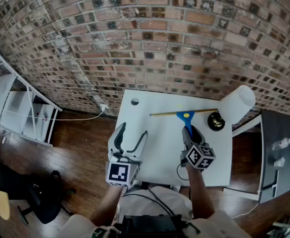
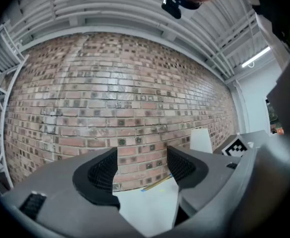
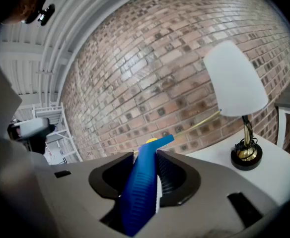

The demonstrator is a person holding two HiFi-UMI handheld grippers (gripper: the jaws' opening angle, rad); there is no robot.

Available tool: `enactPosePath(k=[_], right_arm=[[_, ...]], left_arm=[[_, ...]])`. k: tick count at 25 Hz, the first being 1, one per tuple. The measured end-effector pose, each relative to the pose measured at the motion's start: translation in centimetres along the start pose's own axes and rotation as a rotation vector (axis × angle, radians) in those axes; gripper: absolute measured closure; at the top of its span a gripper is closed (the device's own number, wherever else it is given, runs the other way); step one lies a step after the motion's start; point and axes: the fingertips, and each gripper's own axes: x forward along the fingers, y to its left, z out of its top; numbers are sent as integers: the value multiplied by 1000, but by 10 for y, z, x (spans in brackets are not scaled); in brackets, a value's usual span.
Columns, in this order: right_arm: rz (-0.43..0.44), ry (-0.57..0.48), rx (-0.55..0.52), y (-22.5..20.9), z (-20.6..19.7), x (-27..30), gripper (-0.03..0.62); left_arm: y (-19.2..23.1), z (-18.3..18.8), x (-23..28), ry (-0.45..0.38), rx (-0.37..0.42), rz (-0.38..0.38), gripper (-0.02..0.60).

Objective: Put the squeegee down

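The right gripper (image 3: 152, 158) is pinched tight on the blue handle of the squeegee (image 1: 185, 115), whose long yellow-edged blade runs crosswise over the far part of the white surface (image 1: 157, 148), near the brick wall (image 1: 150, 38) and just beside the foot of a lamp (image 1: 237, 103) with a white shade; whether the blade touches the surface cannot be told. The left gripper (image 2: 142, 165) hangs over the surface's near left part, jaws spread, nothing between them

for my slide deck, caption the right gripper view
Right claw shut on the squeegee by its blue handle, white-shaded lamp beyond on the white table
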Motion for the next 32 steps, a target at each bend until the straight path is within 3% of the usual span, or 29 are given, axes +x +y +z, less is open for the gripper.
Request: enactPosePath(k=[7, 11, 20, 22, 27, 32], right_arm=[[-138, 129, -33, -82, -36, 105, 427], [-217, 190, 23, -121, -56, 147, 426], [-337, 317, 120, -164, -115, 168, 425], [-358, 374, 78, -168, -133, 165, 425], [-294, 465, -88, -163, -149, 157, 410], [-163, 297, -233, -129, -90, 142, 297]], left_arm=[[16, -13, 1, 40, 7, 60, 288], [30, -26, -10, 78, 35, 97, 288], [44, -37, -20, 130, 6, 153, 288], [43, -39, -20, 131, 6, 149, 288], [39, -43, -19, 125, -14, 137, 288], [30, -42, -10, 107, -17, 99, 288]])
